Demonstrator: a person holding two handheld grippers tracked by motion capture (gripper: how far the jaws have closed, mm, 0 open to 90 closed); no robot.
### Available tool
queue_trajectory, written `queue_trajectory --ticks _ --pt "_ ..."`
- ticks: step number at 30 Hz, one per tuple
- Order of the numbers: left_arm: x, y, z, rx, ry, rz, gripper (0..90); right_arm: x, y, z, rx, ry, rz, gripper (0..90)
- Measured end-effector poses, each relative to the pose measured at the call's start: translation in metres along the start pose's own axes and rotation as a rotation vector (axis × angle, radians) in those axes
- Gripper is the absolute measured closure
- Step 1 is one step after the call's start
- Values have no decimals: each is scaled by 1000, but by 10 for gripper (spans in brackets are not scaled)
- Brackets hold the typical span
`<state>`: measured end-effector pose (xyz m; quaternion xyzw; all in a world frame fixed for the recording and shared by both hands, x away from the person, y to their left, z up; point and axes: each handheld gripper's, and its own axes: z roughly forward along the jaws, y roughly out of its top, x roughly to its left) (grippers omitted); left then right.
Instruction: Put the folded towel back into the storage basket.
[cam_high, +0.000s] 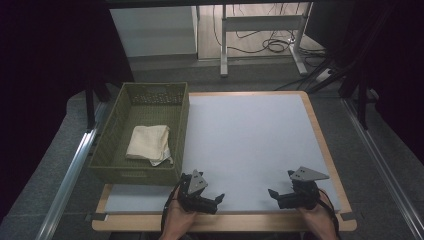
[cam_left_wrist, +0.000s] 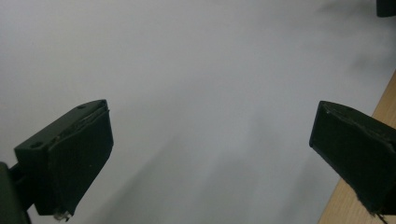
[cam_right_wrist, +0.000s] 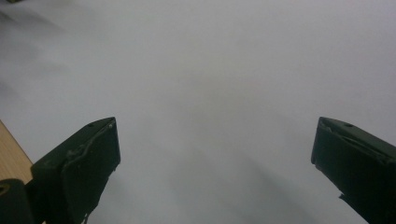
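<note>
Both gripper views show jaws spread wide over the bare white mat (cam_left_wrist: 196, 70), gripping nothing. From above, the left gripper (cam_high: 212, 200) and right gripper (cam_high: 280, 195) sit near the table's front edge; a folded cream cloth (cam_high: 148, 143) lies inside the green basket (cam_high: 112, 135) at left.

Cloth in basket, table's left edge.
Your folded cream cloth (cam_high: 148, 144) lies flat inside the olive woven basket (cam_high: 112, 131), toward its near end.

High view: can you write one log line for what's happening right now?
left gripper: open, empty | right gripper: open, empty | folded cream cloth: inside green woven basket | white mat: bare
</note>
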<state>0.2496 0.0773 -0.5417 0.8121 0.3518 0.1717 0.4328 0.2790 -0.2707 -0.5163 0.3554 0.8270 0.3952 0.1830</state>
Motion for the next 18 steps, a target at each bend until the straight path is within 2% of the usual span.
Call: queue_trajectory --ticks 6,8,10,13,17,18 --pt "-1 -16 8 51 19 -3 1 1 -12 7 25 -11 1 13" --pt "0 -19 7 39 13 -21 5 2 -15 11 41 -12 -3 13" --pt "0 -20 6 40 13 -17 9 3 -17 15 56 -23 -17 7" --pt "0 -21 7 30 14 -18 8 5 -19 16 34 -31 -8 6" --pt "0 -21 7 32 12 -21 9 6 -28 16 -38 -44 5 4" --pt "0 -21 7 31 12 -22 9 6 -28 16 -38 -43 5 4"
